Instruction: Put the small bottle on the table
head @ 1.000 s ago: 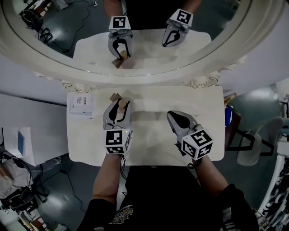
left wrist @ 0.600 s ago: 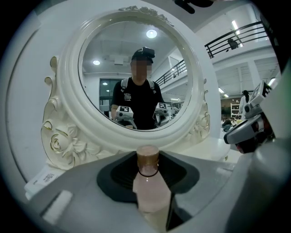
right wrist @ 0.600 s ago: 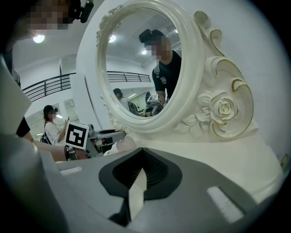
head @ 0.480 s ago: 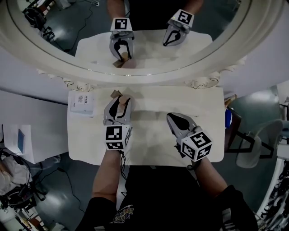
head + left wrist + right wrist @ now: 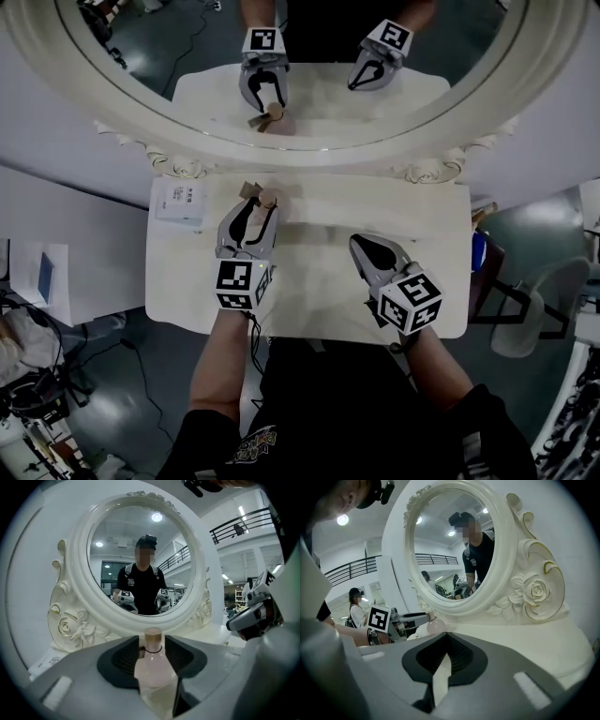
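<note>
Because the right gripper [image 5: 362,245] hangs near the front edge of the table [image 5: 328,211], right of centre, with its jaws drawn together to a thin slit and nothing between them, all handling falls to the left gripper [image 5: 255,214]. That gripper stands left of centre and reaches toward the rear edge. Its jaws are clamped on the small bottle [image 5: 153,670], with the pads on the pale pink body below the shoulder and the tan cap [image 5: 153,637] standing clear above them. The bottle sits close to the rear edge, just in front of the mirror's base; no view shows whether its foot touches the surface. Judged by appearance, the bottle is light, rigid and smooth-walled, probably glass or hard plastic. Treat it as slippery and breakable. Hold it by the widest part of the body, never by the cap or the neck. The base looks narrow, so it should be lowered upright and released only once it is seated. The table top is white, hard and glossy, offering little cushioning. A small white box [image 5: 181,200] lies at the rear left corner. Beyond the rear edge rises the ornate white mirror [image 5: 309,150]. Dark flooring surrounds the table, and a pale chair [image 5: 548,305] stands off the right edge.
</note>
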`<control>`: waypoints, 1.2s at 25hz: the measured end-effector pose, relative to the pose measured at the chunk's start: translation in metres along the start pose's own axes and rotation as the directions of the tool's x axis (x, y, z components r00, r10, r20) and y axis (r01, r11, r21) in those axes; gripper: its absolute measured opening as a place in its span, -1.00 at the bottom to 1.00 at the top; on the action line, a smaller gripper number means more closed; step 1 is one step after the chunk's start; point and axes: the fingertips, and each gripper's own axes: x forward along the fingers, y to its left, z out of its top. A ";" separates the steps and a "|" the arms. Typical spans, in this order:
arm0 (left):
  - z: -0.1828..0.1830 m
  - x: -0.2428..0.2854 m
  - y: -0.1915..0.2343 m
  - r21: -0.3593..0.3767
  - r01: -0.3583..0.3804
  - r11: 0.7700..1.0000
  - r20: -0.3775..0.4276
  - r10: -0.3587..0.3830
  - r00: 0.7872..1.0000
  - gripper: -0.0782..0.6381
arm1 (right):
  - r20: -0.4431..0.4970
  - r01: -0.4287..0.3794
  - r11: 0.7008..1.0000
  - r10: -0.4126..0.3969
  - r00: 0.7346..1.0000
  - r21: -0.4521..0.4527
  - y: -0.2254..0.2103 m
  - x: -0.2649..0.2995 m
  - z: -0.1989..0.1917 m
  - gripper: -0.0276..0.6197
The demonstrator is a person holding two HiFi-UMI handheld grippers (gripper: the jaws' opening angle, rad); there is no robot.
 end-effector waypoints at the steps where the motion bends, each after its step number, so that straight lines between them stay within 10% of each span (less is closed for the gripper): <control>1: -0.001 -0.006 0.001 -0.006 -0.007 1.000 0.002 0.007 1.000 -0.31 | 0.000 -0.005 1.000 0.005 1.000 0.001 0.002 0.001 0.000 -0.82; 6: -0.007 -0.043 0.000 -0.050 -0.012 0.999 -0.004 0.012 1.000 -0.33 | 0.008 -0.036 0.999 0.036 0.999 -0.001 0.020 0.009 0.001 -0.82; 11: -0.019 -0.084 -0.006 -0.092 0.057 0.994 -0.014 -0.058 0.998 -0.78 | 0.011 -0.045 0.999 0.045 0.999 -0.024 0.052 0.017 0.001 -0.82; 30: -0.059 -0.242 -0.027 -0.249 0.351 0.903 -0.023 -0.368 0.930 -0.78 | 0.080 0.098 0.995 -0.098 0.992 -0.005 0.189 -0.009 -0.029 -0.82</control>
